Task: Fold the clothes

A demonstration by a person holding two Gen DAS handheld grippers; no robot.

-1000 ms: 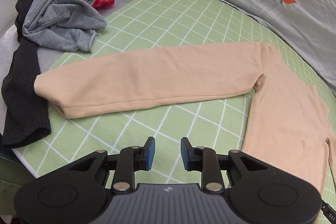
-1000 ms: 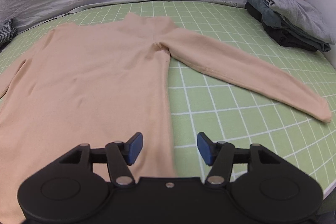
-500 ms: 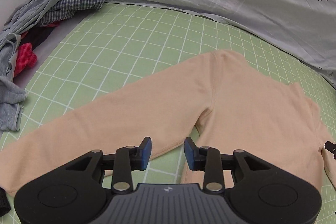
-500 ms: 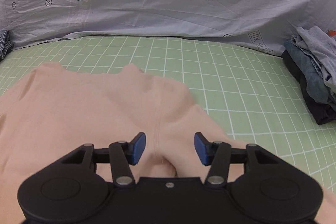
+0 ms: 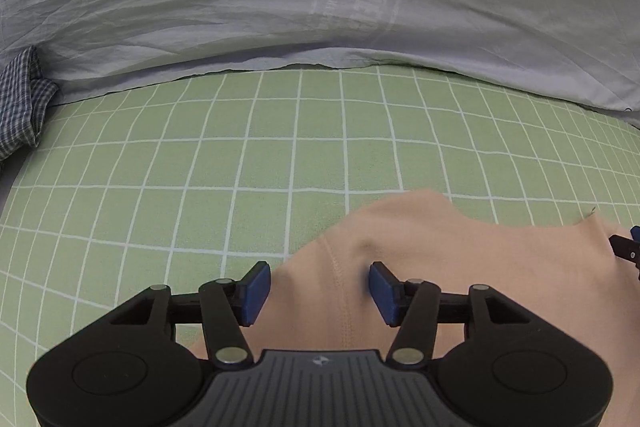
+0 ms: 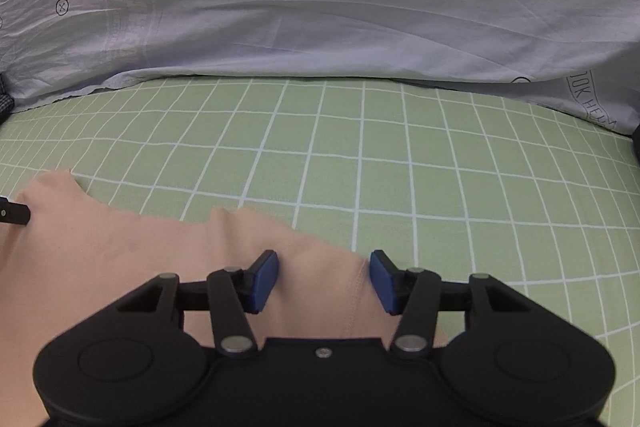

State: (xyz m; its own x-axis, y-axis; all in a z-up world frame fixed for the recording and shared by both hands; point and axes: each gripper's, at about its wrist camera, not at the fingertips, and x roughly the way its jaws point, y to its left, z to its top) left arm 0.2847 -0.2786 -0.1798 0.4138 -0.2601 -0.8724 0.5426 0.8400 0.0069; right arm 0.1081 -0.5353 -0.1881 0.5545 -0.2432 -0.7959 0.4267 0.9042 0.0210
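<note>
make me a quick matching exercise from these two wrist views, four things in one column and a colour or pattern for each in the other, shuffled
Things:
1. sweater
2. bed sheet
3. gripper pads
4. crumpled cloth at the far left edge

Colours or patterns:
A. blue
B. dark check
C. peach
D. green with a white grid

Pairs: 1-C, 2-D, 3-A, 4-B
</note>
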